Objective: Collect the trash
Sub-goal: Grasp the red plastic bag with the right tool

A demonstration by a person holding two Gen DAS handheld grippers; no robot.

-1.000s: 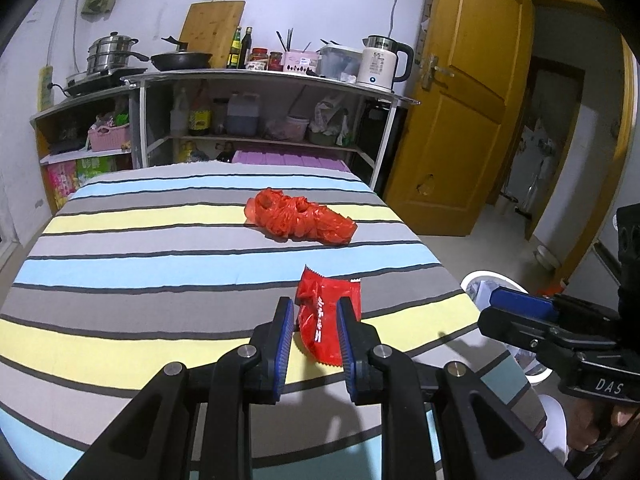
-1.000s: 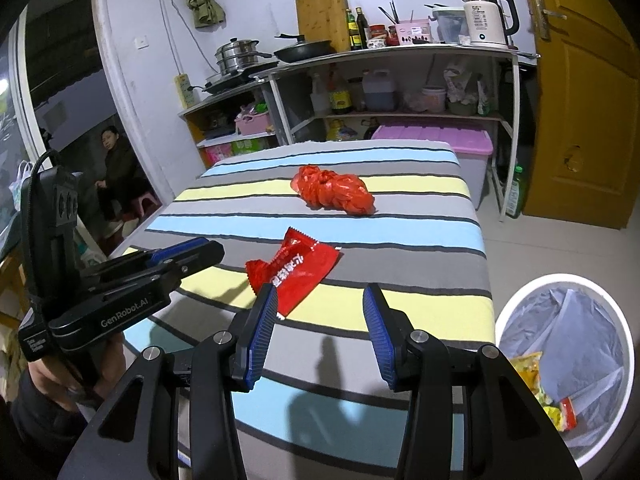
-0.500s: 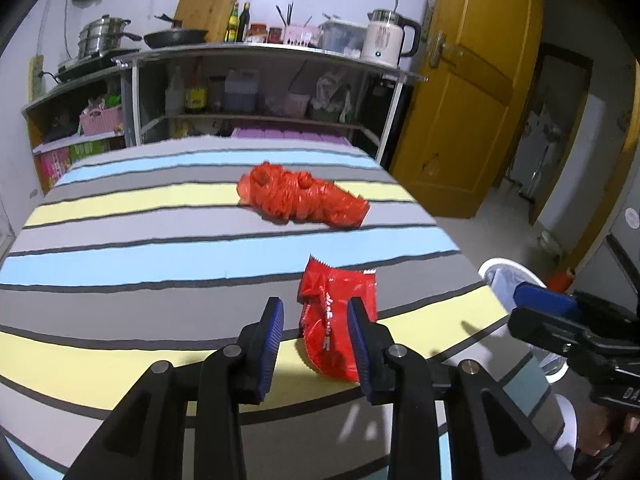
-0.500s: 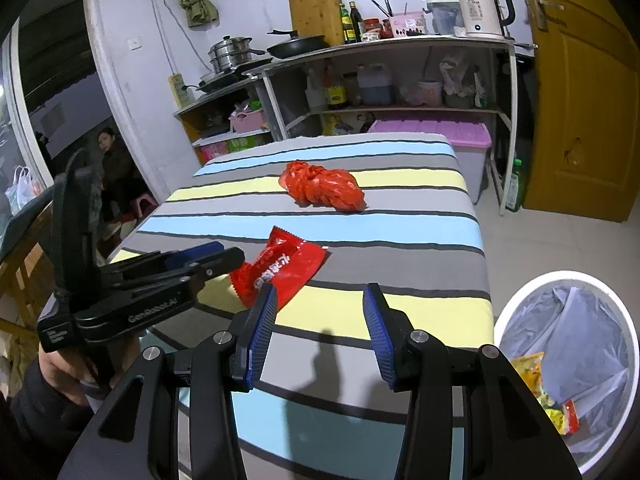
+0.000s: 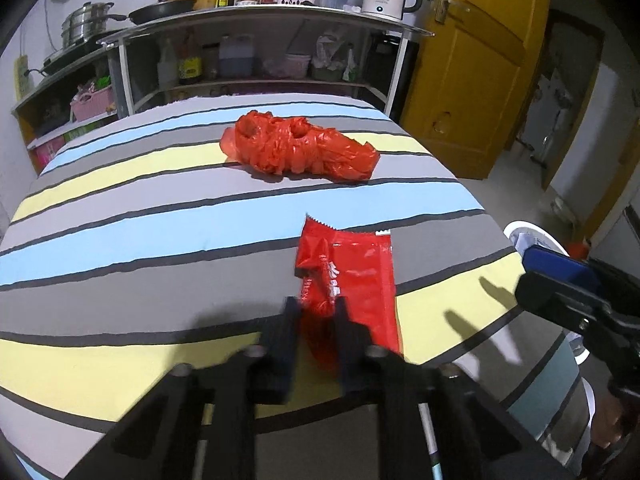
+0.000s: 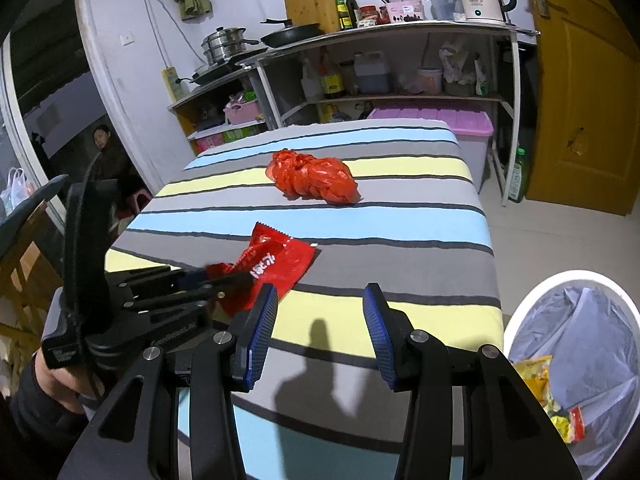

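A red snack wrapper (image 5: pixel 352 272) lies on the striped table, its near end between the fingers of my left gripper (image 5: pixel 316 308), which has closed on it; the right wrist view shows the wrapper (image 6: pixel 276 264) pinched there. A crumpled red plastic bag (image 5: pixel 304 148) lies farther back on the table; it also shows in the right wrist view (image 6: pixel 314 176). My right gripper (image 6: pixel 320 312) is open and empty over the table's near right part. A white bin with a plastic liner (image 6: pixel 576 360) holding some wrappers stands on the floor to the right.
The striped table (image 5: pixel 120 240) fills the foreground. Behind it stands a metal shelf rack (image 6: pixel 400 40) with pans, bottles and a kettle. A yellow door (image 5: pixel 472 60) is at the right. A person (image 6: pixel 106 152) sits at far left.
My left gripper has moved forward and lower along the wrapper and its fingers have narrowed onto the wrapper's near end. The right gripper has stayed open, almost still.
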